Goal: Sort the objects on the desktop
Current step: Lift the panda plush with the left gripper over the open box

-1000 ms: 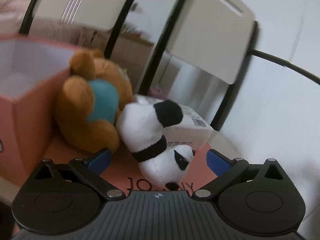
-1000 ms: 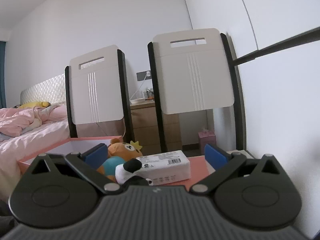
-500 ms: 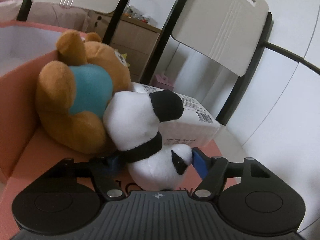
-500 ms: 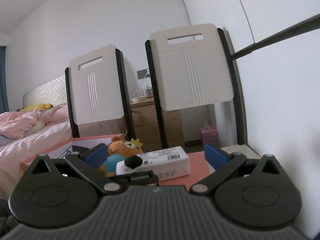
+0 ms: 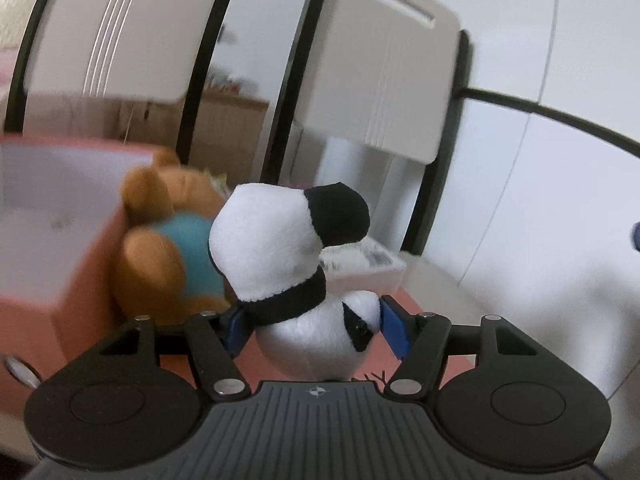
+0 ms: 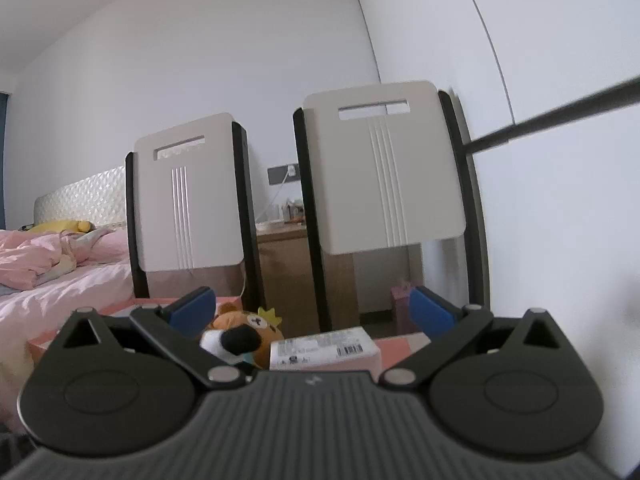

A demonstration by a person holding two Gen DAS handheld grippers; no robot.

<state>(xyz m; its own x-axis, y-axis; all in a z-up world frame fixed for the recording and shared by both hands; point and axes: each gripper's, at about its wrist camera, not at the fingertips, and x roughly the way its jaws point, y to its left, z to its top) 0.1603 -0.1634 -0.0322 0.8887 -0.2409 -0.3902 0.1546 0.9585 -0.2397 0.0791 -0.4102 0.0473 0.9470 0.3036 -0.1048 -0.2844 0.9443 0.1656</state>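
My left gripper (image 5: 312, 326) has its fingers (image 5: 394, 330) clenched on the panda plush (image 5: 280, 248), held just in front of the brown bear (image 5: 160, 240) beside the pink box (image 5: 52, 216). My right gripper (image 6: 310, 312) hangs released; the tissue pack (image 6: 324, 350) lies beyond it.

The left wrist camera is looking forward, very close, at the black-and-white plush panda (image 5: 292, 264) and the brown plush bear in a teal shirt (image 5: 168, 248), while the right wrist camera is viewing the same toys (image 6: 236, 340) from farther back, both facing two white chair backs (image 6: 384, 164).
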